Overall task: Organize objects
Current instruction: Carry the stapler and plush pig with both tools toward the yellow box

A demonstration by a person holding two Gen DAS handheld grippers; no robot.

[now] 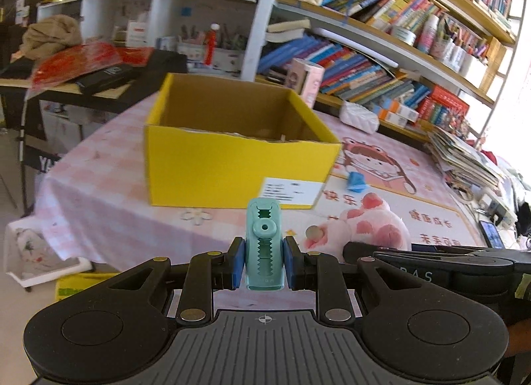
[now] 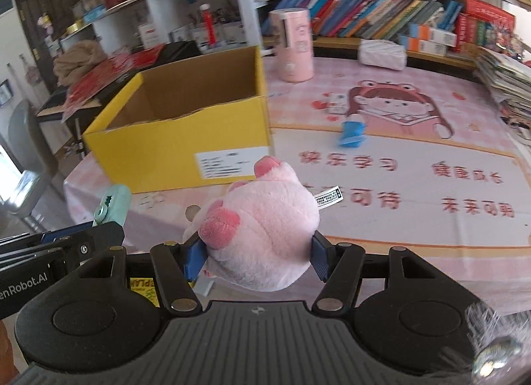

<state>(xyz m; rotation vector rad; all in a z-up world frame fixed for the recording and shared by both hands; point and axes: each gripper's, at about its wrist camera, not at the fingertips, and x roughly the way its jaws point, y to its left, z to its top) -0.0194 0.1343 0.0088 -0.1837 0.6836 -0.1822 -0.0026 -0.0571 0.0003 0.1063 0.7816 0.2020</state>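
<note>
Both jaws are clamped: the left gripper (image 1: 264,260) squeezes a teal clip (image 1: 264,242), the right gripper (image 2: 257,257) a pink plush toy (image 2: 262,229). At twelve o'clock ahead, the open yellow box (image 1: 232,169) sits on the pink tablecloth (image 1: 99,192); a blue clip (image 2: 352,134) lies toward two o'clock.

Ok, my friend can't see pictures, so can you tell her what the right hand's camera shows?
The right gripper squeezes a pink plush toy above a pink cartoon tablecloth. Ahead sits an open yellow cardboard box, with a small blue thing lying to its right. At the left edge, the other gripper holds a mint-green clip.
</note>
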